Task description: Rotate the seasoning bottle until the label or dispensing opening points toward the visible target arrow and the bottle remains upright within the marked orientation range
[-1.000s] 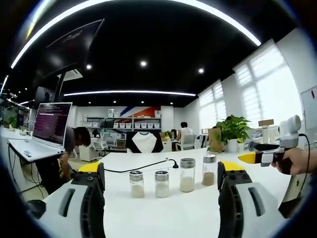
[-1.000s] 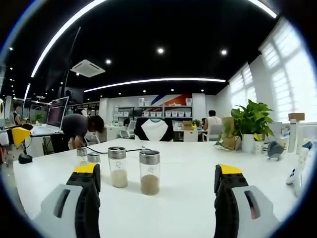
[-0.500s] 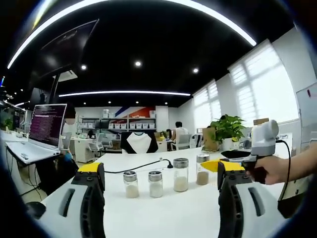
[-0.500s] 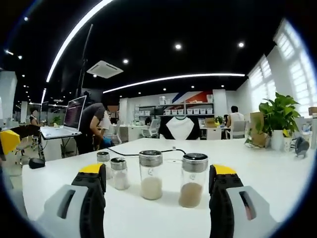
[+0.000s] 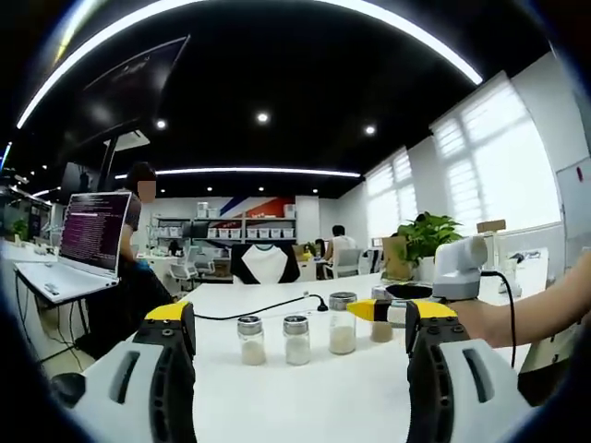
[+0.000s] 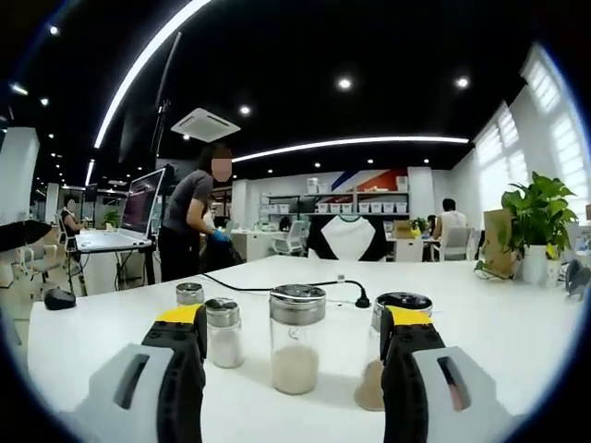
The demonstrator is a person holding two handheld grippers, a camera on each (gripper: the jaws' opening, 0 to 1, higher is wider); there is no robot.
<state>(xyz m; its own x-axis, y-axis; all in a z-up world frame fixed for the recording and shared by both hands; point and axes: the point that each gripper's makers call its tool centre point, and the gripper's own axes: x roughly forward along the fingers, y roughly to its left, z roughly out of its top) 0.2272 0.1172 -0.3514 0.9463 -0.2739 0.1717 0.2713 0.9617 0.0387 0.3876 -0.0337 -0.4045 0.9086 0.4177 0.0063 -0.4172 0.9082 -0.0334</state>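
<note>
Right gripper view: right hand-held gripper (image 6: 292,332) open beside brown-fill seasoning bottle (image 6: 395,355) | left hand-held gripper (image 5: 300,328) open, clear | advice: centre jaws, grip low, twist upright on surface (image 6: 517,332); arrow unseen.

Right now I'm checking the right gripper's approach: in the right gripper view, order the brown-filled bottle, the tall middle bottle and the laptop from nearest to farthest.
1. Brown-filled bottle, partly behind the right gripper's right-hand jaw.
2. Tall middle bottle, between the jaws.
3. Laptop, far left on another desk.
</note>
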